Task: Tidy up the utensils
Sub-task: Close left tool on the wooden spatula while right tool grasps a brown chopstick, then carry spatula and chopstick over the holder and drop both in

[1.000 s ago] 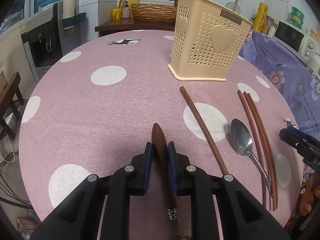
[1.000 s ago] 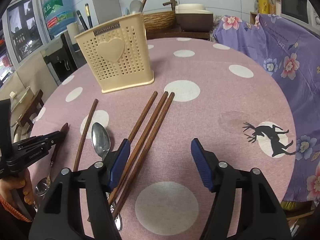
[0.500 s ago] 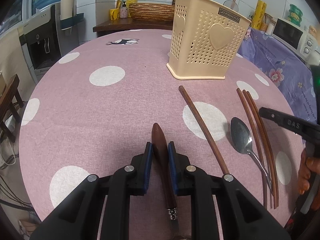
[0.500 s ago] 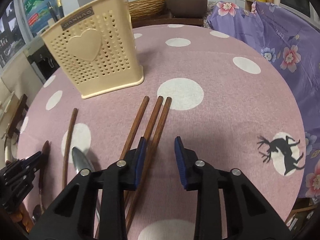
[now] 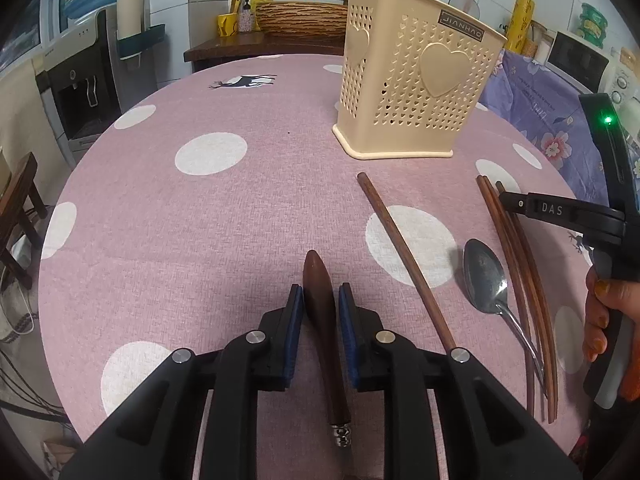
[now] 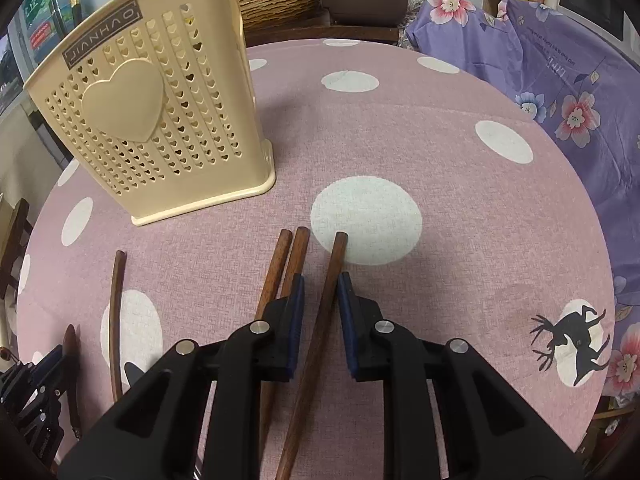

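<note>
Left wrist view: the left gripper point(image 5: 319, 312) is seen low over a round table point(image 5: 168, 216) covered in pink cloth with white dots. A dark wooden handle point(image 5: 322, 320) ending in a metal ferrule lies between the blue pads; the jaws are narrow and opening slightly, the left pad looking to touch the handle, a thin gap showing on the right. A cream perforated utensil holder point(image 5: 416, 92) with heart reliefs is stood upright at the far right of the table. A single wooden chopstick point(image 5: 404, 256) is laid diagonally near it, a metal spoon point(image 5: 486, 280) just beside that, and three more chopsticks point(image 5: 520, 272) lie to the right of the spoon. A hand point(image 5: 604, 320) gripping the other tool is seen at the right edge. Right wrist view: the right gripper point(image 6: 321, 316) is set over the three chopsticks; one chopstick point(image 6: 326, 300) is between the pads, jaws narrow and closing, contact cannot be told for sure. Two chopsticks point(image 6: 280, 268) are left touching each other just outside the left pad. The holder point(image 6: 160, 112) is stood at upper left.
</note>
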A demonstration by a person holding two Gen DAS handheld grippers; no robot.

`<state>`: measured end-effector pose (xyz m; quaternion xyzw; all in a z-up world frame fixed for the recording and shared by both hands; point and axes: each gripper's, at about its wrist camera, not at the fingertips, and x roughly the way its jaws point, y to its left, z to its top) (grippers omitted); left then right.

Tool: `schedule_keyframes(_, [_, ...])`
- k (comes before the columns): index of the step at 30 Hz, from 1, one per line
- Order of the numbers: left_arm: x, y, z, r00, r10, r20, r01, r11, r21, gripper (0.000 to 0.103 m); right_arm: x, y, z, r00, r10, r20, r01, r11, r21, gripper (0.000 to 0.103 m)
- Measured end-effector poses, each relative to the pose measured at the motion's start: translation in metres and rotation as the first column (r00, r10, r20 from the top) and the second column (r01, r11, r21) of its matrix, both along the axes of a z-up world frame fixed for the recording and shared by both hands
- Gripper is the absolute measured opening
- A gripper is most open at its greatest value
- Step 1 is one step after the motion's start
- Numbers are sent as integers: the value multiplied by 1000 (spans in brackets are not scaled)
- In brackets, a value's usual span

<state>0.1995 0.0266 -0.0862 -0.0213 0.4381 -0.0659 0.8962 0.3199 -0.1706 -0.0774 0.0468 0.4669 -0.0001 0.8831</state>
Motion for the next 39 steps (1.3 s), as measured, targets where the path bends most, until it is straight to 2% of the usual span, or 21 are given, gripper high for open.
schedule_keyframes(2, [2, -2, 0, 1000, -3, -1, 3, 1000, 11, 25, 1, -1, 0, 1000, -5, -1, 5, 1000, 1, 15])
schedule_keyframes(4, [4, -4, 0, 1000, -3, -2, 3, 1000, 28, 26, 0, -4, 0, 1000, -17, -2, 17, 1000, 9, 10])
schedule_keyframes(7, [7, -7, -1, 1000, -6, 1, 6, 998, 59, 25, 1, -6, 0, 1000, -25, -3, 25, 999, 23, 9])
schedule_keyframes(11, [8, -8, -1, 1000, -1, 4, 0, 997, 78, 17, 3, -8, -1, 999, -36, 2, 36, 998, 47, 8])
schedule_keyframes(13, [9, -7, 0, 1000, -2, 2, 2, 997, 75, 17, 5, -14, -2, 999, -41, 3, 40, 995, 94, 8])
schedule_keyframes(16, [11, -8, 0, 1000, -6, 0, 6, 997, 83, 17, 7, -26, -4, 999, -38, -3, 38, 976, 215, 8])
schedule_keyframes(21, [11, -6, 15, 999, -6, 44, 3, 998, 68, 16, 2, -37, 8, 998, -36, 56, 20, 966, 258, 8])
schedule_keyframes(29, [-3, 11, 72, 982, 4, 188, -4, 1000, 1, 16, -34, -63, 72, 973, -12, 232, -68, 940, 335, 8])
schedule_keyframes(35, [-18, 19, 116, 955, 4, 298, 2, 1000, -21, 16, -68, -77, 128, 922, 10, 386, -134, 946, 296, 8])
schedule_keyframes(37, [-18, 17, 120, 951, 6, 310, 0, 1000, -20, 16, -80, -81, 143, 905, 14, 425, -142, 952, 271, 8])
schedule_keyframes(39, [-14, 15, 119, 953, 3, 303, 3, 1000, -19, 16, -86, -81, 155, 887, 20, 460, -131, 969, 210, 8])
